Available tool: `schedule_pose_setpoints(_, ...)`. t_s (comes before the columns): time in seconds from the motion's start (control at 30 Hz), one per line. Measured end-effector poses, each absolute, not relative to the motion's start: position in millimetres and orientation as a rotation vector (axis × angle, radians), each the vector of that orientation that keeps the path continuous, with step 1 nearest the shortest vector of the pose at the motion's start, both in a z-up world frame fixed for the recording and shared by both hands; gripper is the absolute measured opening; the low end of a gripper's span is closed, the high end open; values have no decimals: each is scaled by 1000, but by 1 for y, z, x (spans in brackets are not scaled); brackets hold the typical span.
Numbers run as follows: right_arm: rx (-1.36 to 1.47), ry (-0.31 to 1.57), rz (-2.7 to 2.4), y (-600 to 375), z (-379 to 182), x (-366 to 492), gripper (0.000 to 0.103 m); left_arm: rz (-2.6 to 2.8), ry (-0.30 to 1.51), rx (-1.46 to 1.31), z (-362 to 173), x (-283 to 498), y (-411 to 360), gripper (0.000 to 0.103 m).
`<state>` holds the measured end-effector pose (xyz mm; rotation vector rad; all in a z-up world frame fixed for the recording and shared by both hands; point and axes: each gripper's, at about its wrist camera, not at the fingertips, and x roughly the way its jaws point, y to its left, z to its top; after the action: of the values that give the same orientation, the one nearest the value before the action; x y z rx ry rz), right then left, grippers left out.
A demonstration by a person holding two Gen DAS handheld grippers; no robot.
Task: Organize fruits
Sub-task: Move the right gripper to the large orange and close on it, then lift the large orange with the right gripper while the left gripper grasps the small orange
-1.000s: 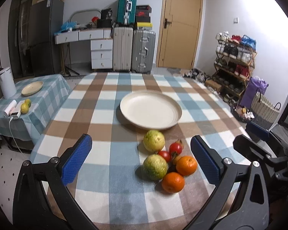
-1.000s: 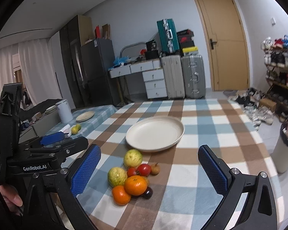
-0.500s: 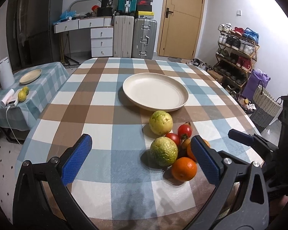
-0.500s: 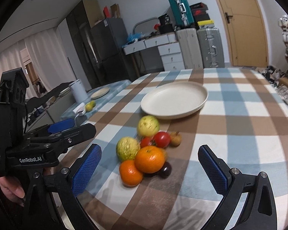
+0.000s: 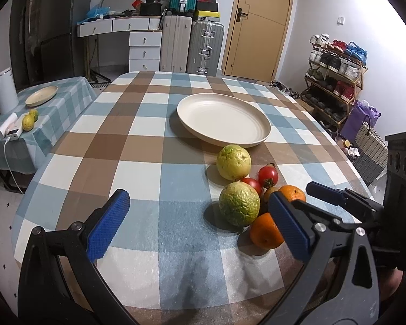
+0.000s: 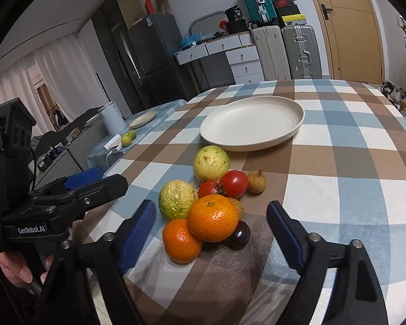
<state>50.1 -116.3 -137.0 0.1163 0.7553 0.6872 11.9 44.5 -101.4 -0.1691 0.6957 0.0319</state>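
A pile of fruit lies on the checked table in front of an empty cream plate (image 5: 223,119) (image 6: 253,122). It holds two green guavas (image 5: 239,203) (image 6: 211,162), two oranges (image 6: 212,217) (image 5: 265,231), two red tomatoes (image 6: 233,183), a small brown fruit (image 6: 256,181) and a dark plum (image 6: 241,234). My right gripper (image 6: 212,226) is open, its fingers either side of the big orange. My left gripper (image 5: 197,226) is open, just left of the pile, above the table.
The checked table (image 5: 138,146) rounds off at its near edge. A low side table (image 5: 40,113) at the left holds a small plate, two limes and a white kettle. Suitcases, drawers and a door stand behind; a shoe rack (image 5: 335,73) is at the right.
Both grippers have come lower and closer to the fruit pile. The right gripper now straddles the big orange. No fruit has moved.
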Motion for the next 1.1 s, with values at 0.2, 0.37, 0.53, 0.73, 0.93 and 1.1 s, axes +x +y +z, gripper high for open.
schedule_pose_setpoints(0.2, 145, 779, 726, -116, -142, 53, 67, 28, 711, -174, -111, 8, 44, 102)
schedule_pose_setpoints(0.37, 178, 804, 745, -119, -146, 57, 44, 26, 734, -171, -119, 8, 42, 102)
schedule_pose_setpoints(0.53, 205, 806, 753, -123, -149, 60, 42, 7, 773, -191, -129, 12, 38, 102)
schedule_pose_setpoints(0.73, 274, 776, 769, -136, -148, 61, 42, -30, 828, -212, -140, 19, 30, 102)
schedule_pose_setpoints(0.93, 299, 729, 784, -148, -139, 61, 42, -83, 883, -254, -150, 28, 18, 102)
schedule_pose_setpoints(1.1, 294, 707, 779, -155, -136, 55, 42, -120, 925, -297, -159, 38, 8, 102)
